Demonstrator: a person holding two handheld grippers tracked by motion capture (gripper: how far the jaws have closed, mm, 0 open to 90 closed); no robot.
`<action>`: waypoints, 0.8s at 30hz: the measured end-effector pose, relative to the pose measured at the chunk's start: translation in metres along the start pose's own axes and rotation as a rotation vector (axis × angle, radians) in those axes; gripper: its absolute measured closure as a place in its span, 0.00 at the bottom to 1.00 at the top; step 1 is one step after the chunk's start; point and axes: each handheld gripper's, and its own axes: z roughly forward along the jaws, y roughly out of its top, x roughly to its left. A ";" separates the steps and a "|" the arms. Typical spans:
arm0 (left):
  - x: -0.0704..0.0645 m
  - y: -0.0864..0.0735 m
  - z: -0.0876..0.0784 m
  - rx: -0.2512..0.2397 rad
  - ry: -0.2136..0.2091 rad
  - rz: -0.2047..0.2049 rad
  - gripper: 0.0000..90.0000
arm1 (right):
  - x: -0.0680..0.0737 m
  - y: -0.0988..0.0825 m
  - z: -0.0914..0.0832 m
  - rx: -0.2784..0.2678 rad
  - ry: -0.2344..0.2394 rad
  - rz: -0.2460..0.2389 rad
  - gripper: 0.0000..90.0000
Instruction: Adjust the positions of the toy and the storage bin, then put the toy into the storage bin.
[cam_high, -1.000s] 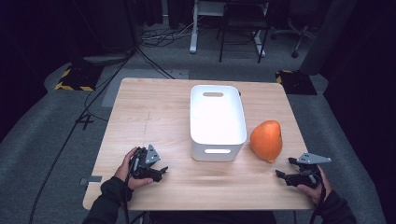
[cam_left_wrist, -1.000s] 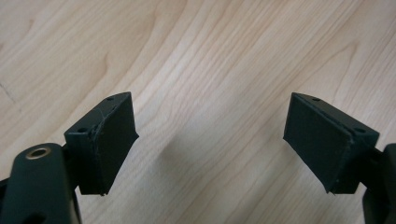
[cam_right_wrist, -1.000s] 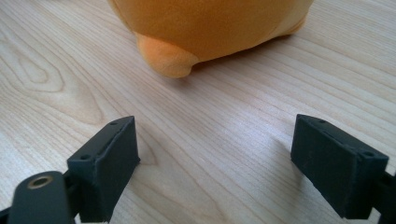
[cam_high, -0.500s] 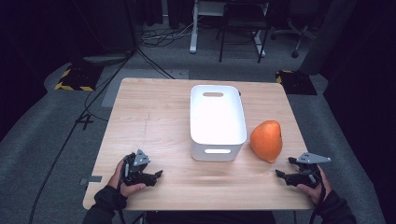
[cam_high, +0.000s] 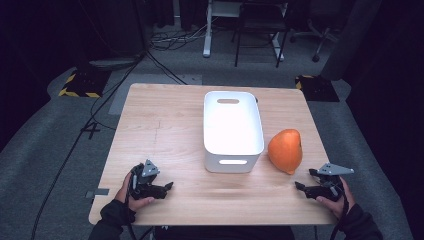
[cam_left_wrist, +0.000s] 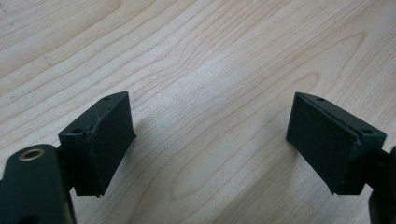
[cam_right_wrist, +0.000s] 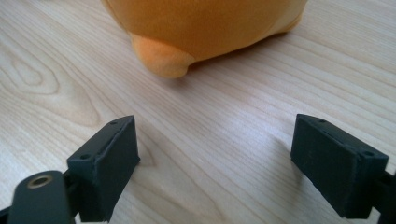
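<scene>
The orange plush toy (cam_high: 285, 150) is set on the worktop (cam_high: 170, 125) just right of the white bin (cam_high: 232, 127), near the right tool (cam_high: 303, 180), whose jaws are spread and empty. The left tool (cam_high: 167, 189) is likewise spread over bare wood.

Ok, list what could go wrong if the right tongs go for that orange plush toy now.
1. The orange plush toy is rounded and soft and lies right beside the white bin; a grip on the small nub facing the open right tongs could slip.
2. Pushing forward with the tongs may shove the toy along the table against the bin instead of catching it.
3. The bin's wall rises high, so a low carry could snag the toy on the rim.
</scene>
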 end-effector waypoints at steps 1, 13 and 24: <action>0.000 0.000 0.000 0.001 -0.009 0.000 0.17 | -0.001 0.000 -0.001 0.010 0.006 -0.005 0.16; 0.003 0.001 0.000 0.006 -0.018 0.019 0.17 | 0.001 0.010 -0.013 -0.011 -0.011 0.036 0.22; 0.002 0.000 0.000 0.005 -0.015 0.017 0.17 | 0.011 0.040 -0.028 -0.120 -0.070 -0.002 0.24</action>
